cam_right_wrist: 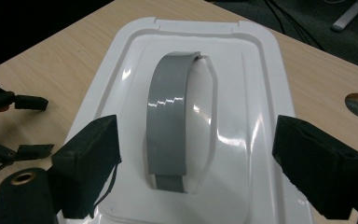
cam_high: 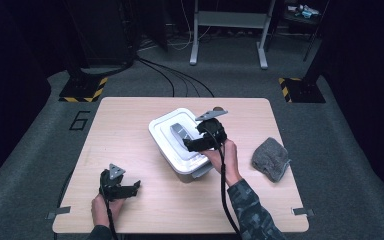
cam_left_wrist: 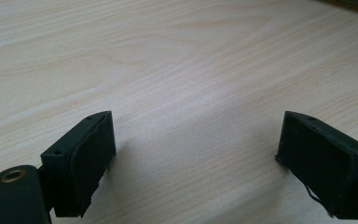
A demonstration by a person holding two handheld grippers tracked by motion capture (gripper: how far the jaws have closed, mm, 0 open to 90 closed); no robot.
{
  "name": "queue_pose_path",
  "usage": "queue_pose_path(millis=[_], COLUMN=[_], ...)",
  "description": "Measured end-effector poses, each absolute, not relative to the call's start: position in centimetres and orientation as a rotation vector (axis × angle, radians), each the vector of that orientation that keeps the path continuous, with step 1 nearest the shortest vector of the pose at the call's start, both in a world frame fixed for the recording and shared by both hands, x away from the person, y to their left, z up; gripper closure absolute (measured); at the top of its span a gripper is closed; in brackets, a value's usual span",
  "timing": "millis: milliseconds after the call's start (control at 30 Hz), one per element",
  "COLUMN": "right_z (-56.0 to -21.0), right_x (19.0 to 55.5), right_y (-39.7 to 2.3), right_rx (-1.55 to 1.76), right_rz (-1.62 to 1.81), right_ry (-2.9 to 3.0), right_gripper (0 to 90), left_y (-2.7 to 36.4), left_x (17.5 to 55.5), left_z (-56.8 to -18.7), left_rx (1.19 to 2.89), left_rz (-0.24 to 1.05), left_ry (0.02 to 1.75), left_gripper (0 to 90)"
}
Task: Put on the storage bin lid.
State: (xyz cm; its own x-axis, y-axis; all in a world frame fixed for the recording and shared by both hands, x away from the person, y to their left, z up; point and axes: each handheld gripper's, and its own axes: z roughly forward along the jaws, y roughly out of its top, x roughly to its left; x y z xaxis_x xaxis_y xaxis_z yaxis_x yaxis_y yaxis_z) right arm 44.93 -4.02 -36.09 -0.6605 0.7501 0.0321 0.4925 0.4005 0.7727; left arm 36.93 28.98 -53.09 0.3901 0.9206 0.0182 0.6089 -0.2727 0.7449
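Pale wooden table (cam_high: 130,120) on grey carpet (cam_high: 330,150), dark room.

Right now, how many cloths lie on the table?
1: a grey cloth lies crumpled near the table's right edge, right of the white box.

White lidded box (cam_high: 180,145) — grey handle (cam_right_wrist: 168,126) — mid-table, closed.

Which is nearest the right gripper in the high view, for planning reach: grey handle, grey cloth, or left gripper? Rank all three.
From the right gripper:
1. Grey handle, just beyond its jaws on the lid.
2. Grey cloth, on the table's right.
3. Left gripper, at the near left.
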Motion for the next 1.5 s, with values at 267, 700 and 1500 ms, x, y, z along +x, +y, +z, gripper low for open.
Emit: queue_pose_path(millis=[267, 700, 1500], right_z=[-35.1, -36.9, -50.2], right_x=[43.3, 41.0, 37.3], right_y=[-6.6, -11.8, -17.6], right_rx=[1.038, 1.106, 1.393], right_rz=[1.144, 1.109, 0.994], right_ry=[2.289, 2.208, 2.151], right_gripper=[7.1, 5.0, 3.8], left_y=[29.0, 29.0, 29.0], left_x=[36.9, 36.9, 36.9], left_z=[-53.1, -53.1, -53.0], left_rx=[1.992, 1.99, 1.996], left_rz=[0.608, 0.606, 0.598], left_ry=[1.306, 1.307, 1.307], left_gripper=[11.0, 11.0, 11.0])
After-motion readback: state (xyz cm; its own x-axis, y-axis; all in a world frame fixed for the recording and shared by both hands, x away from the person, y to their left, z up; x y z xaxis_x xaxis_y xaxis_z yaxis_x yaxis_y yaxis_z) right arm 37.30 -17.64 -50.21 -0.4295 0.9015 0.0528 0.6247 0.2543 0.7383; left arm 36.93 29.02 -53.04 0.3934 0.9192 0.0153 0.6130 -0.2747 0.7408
